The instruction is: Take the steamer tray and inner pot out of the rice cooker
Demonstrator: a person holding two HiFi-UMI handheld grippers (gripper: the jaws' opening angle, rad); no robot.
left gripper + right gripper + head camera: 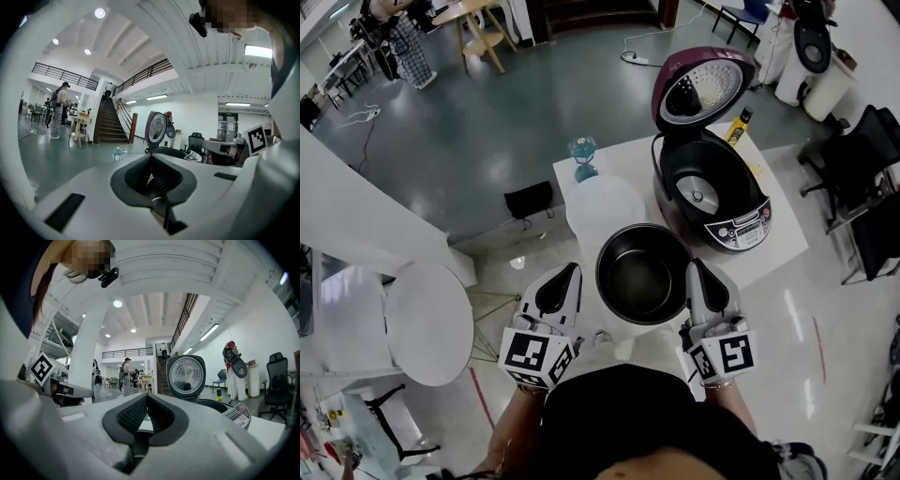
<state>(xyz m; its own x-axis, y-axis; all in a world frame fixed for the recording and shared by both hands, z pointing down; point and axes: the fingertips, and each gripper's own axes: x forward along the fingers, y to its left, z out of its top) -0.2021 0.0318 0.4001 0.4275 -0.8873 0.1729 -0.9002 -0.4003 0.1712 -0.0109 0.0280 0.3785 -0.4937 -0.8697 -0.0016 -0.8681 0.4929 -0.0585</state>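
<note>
Ribbed-padded left gripper (575,270) and right gripper (694,266) — jaws together, empty — flank the round, glossy black inner pot (644,275).

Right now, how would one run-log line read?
inner pot: out of rice cooker | left gripper: shut on rim | right gripper: shut on rim | steamer tray: on table | lid: open
</note>
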